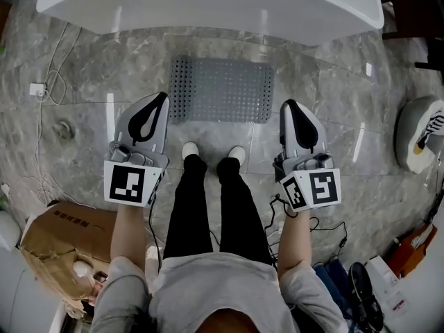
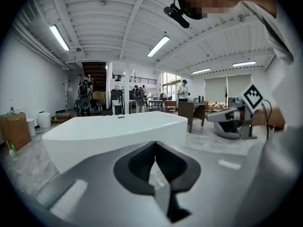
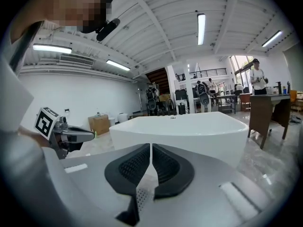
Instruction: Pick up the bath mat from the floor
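Observation:
The grey perforated bath mat [image 1: 220,89] lies flat on the marble floor in front of the white bathtub [image 1: 208,5]. In the head view my left gripper [image 1: 161,98] hangs over the floor by the mat's near left corner, jaws shut and empty. My right gripper [image 1: 288,105] hangs just off the mat's near right corner, also shut with nothing in it. The left gripper view shows the left gripper's pads [image 2: 155,145] closed together, the tub [image 2: 118,131] ahead. In the right gripper view the right gripper's jaws [image 3: 150,148] meet along a thin line; a strip of dotted mat [image 3: 142,196] shows below them.
The person's feet [image 1: 189,149] stand at the mat's near edge, between the grippers. A cardboard box [image 1: 62,234] sits at the lower left, a floor drain [image 1: 64,129] and a cable [image 1: 52,82] at the left. A white round object [image 1: 420,134] and more cables [image 1: 326,231] are at the right.

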